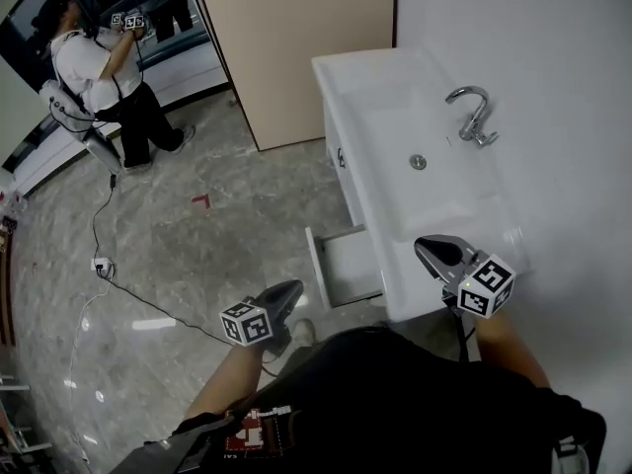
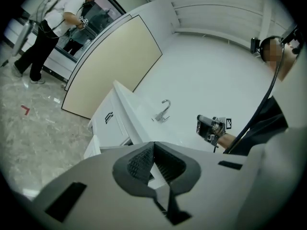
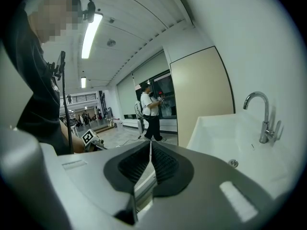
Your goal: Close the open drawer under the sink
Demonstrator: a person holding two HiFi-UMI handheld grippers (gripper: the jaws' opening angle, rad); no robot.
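A white cabinet carries the sink (image 1: 380, 87) with a chrome faucet (image 1: 473, 117). Low on the cabinet's left face a white drawer (image 1: 342, 267) stands pulled out toward the floor; its front also shows in the left gripper view (image 2: 92, 147). My left gripper (image 1: 293, 289) hangs just left of the drawer's near corner, apart from it, its jaws shut on nothing (image 2: 153, 145). My right gripper (image 1: 427, 248) hovers over the sink's near end, jaws shut and empty (image 3: 150, 143). The faucet (image 3: 263, 116) lies to its right.
Another person (image 1: 104, 77) with grippers stands far off at the top left. A cable (image 1: 118, 284) trails over the marble floor. A beige panel (image 1: 296, 47) leans behind the sink. A closed cabinet front with a dark handle (image 2: 109, 117) sits above the drawer. White wall on the right.
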